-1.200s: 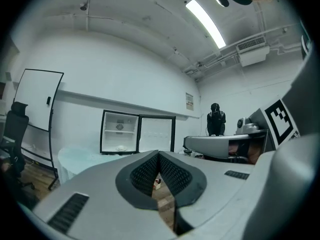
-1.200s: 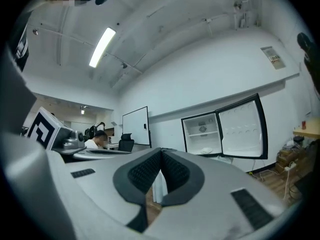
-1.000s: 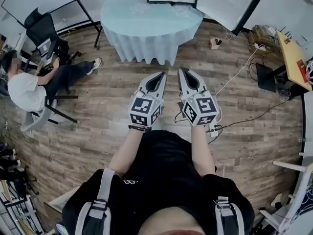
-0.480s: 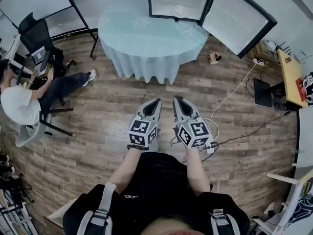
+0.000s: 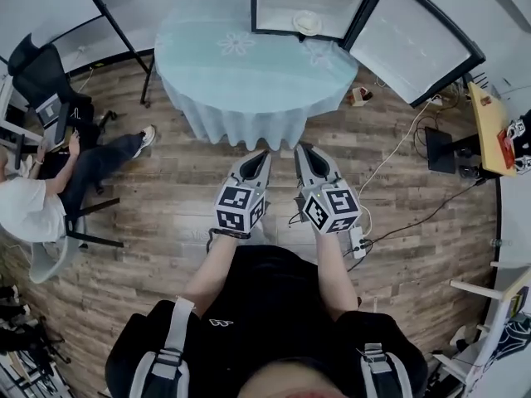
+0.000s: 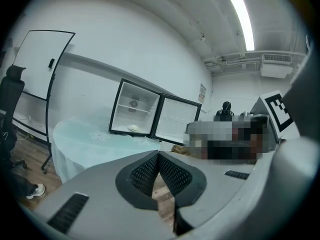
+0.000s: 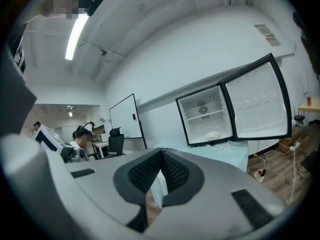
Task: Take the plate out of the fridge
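A small black fridge (image 5: 303, 5) stands on a round table (image 5: 249, 65) with a pale blue cloth, its door (image 5: 412, 40) swung open to the right. A white plate (image 5: 307, 22) lies on the fridge's bottom shelf; the plate (image 7: 213, 135) also shows in the right gripper view and the plate (image 6: 133, 128) in the left gripper view. My left gripper (image 5: 262, 156) and right gripper (image 5: 302, 152) are side by side over the wood floor, just short of the table's near edge. Both are shut and empty.
A seated person (image 5: 41, 197) works at the left beside a black office chair (image 5: 41, 77). A whiteboard stand (image 5: 108, 15) is at the back left. Cables and a power strip (image 5: 358, 240) lie on the floor at right. A desk (image 5: 489, 127) stands at the far right.
Both grippers and I have moved forward toward the table; the table and fridge now sit closer and lower in the head view. The jaws stayed shut.
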